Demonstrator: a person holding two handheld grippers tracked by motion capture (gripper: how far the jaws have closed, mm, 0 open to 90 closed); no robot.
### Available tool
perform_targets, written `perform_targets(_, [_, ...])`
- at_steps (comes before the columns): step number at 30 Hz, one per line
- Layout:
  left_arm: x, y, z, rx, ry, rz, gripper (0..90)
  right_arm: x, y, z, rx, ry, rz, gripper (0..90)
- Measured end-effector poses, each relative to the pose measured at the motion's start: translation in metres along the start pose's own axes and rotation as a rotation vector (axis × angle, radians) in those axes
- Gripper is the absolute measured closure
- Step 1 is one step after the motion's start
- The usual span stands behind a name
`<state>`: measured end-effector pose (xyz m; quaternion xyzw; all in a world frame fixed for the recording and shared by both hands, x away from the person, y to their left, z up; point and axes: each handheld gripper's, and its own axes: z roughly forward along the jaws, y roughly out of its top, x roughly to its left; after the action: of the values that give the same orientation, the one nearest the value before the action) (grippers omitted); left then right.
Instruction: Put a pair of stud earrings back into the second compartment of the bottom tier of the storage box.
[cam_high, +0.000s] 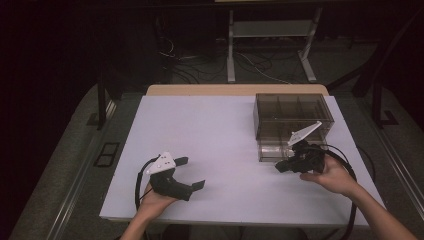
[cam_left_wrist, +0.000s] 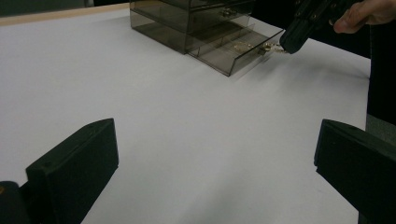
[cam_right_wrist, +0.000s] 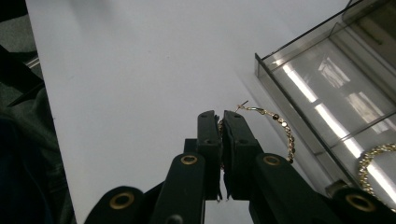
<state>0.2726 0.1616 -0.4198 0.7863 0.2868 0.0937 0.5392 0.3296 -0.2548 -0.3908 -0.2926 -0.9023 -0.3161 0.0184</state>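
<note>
A smoked clear drawer box (cam_high: 292, 112) stands at the right of the white table (cam_high: 215, 135), with its bottom drawer (cam_high: 272, 151) pulled out. My right gripper (cam_high: 280, 167) is at the drawer's front, shut on a thin gold chain (cam_right_wrist: 286, 128) that hangs beside the drawer's front wall (cam_right_wrist: 280, 100). In the right gripper view, the right gripper (cam_right_wrist: 220, 116) pinches the chain at its tips. A second gold chain (cam_right_wrist: 373, 158) lies inside the drawer. My left gripper (cam_high: 192, 173) rests open near the table's front left, holding nothing. Its black fingers (cam_left_wrist: 79, 163) stand wide apart.
The box (cam_left_wrist: 196, 21) has several compartments on top and closed upper drawers. Bare white tabletop lies between the two grippers. Beyond the table's far edge are a metal stand (cam_high: 270, 45) and cables on the floor.
</note>
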Motion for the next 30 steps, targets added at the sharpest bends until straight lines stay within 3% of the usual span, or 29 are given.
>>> perform_targets(30, [0.000,0.000,0.000,0.000,0.001,0.001,0.0,-0.025,0.022,-0.042,-0.034,-0.064,0.019,85.2])
